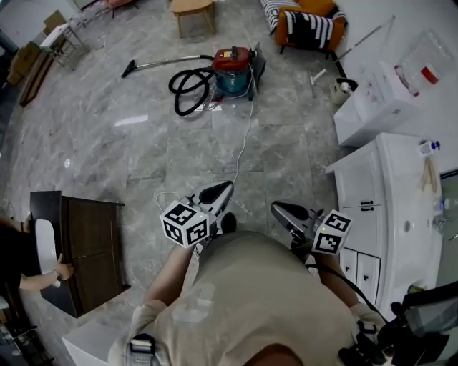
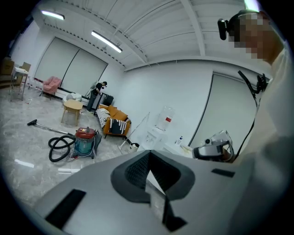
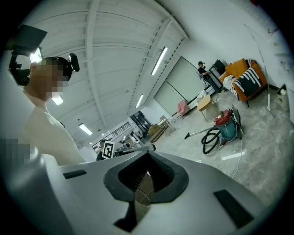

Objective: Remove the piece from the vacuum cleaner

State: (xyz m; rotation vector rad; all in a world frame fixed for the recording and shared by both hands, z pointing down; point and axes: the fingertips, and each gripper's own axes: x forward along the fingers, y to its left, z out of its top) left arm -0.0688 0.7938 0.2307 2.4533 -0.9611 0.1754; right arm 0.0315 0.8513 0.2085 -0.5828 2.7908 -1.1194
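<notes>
The vacuum cleaner (image 1: 232, 70), with a red lid and a teal drum, stands on the grey floor far ahead of me. Its black hose (image 1: 187, 90) coils to its left, and the wand (image 1: 163, 63) runs out to a floor nozzle. It also shows small in the left gripper view as the vacuum cleaner (image 2: 85, 141) and in the right gripper view as the vacuum cleaner (image 3: 227, 126). My left gripper (image 1: 218, 190) and right gripper (image 1: 279, 209) are held close to my body, well short of it. Both are shut with nothing between the jaws.
A white power cord (image 1: 244, 136) trails across the floor from the vacuum toward me. White cabinets (image 1: 372, 207) and a white box (image 1: 372, 107) line the right. A dark cabinet (image 1: 89, 246) and a person's hand (image 1: 63, 271) are at the left. An orange chair (image 1: 308, 25) and a stool (image 1: 193, 11) stand beyond.
</notes>
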